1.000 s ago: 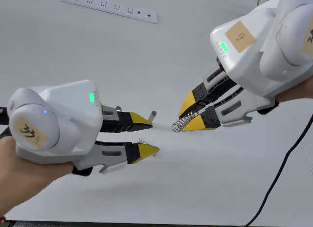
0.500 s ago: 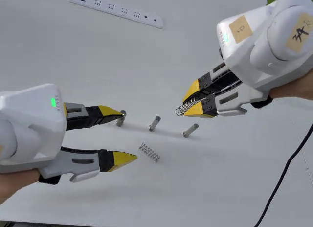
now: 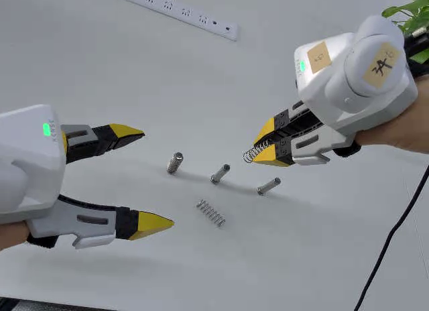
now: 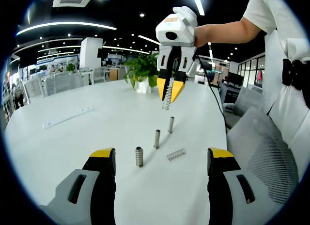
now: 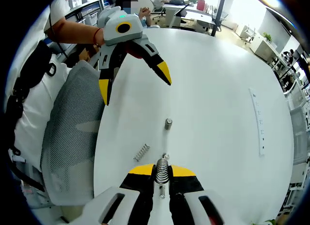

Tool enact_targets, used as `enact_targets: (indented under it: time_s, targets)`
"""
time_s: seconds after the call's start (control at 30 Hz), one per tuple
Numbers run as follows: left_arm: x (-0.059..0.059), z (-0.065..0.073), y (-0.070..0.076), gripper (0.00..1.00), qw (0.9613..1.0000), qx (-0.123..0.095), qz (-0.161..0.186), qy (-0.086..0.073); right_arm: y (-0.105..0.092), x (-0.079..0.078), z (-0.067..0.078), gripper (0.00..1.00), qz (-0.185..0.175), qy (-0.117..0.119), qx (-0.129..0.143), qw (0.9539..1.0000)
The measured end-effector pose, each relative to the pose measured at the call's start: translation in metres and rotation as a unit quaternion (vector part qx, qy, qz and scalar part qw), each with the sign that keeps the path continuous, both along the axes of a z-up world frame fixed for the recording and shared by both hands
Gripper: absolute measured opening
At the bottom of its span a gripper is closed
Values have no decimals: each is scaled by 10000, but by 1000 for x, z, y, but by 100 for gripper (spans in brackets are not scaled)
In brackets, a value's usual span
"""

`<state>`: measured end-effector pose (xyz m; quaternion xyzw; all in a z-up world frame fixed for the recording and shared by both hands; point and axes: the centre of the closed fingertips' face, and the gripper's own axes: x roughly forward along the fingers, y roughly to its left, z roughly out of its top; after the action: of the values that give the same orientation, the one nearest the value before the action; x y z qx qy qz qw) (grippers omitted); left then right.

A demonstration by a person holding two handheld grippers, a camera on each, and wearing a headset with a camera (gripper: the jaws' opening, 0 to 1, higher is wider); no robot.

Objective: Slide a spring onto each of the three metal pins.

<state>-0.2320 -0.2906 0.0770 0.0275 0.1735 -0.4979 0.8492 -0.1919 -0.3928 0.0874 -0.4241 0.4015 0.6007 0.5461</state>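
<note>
Pins (image 3: 220,173) in row; loose spring (image 3: 210,212) in front.

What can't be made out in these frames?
Right gripper view: the right gripper and its held spring partly cover the two bare pins.
All views: how far down its pin the fitted spring sits; too small.
Head view: the power strip runs off the top edge.
Head view: the cable runs off the right and bottom edges.
</note>
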Motion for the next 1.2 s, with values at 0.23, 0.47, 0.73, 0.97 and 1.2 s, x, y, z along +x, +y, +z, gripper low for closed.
enact_targets:
  time_s: [0.23,0.47,0.73,0.97,1.2]
  targets:
    - [0,-10,6,89,9999,-3,-66,90,1,6,-14,8,-49,70,-98,9999]
    - [-2,-14,7,93,9998,-47,-126,156,2,8,-29,8,-151,136,-157,9997]
    - [-2,-17,8,96,9997,-71,-173,161,5,11,-41,8,-160,161,-256,9994]
    - [-1,-19,8,97,9997,-76,-188,152,6,11,-45,8,-170,184,-338,9991]
    - [-3,-21,7,96,9995,-95,-214,193,6,10,-47,8,-164,211,-382,9989]
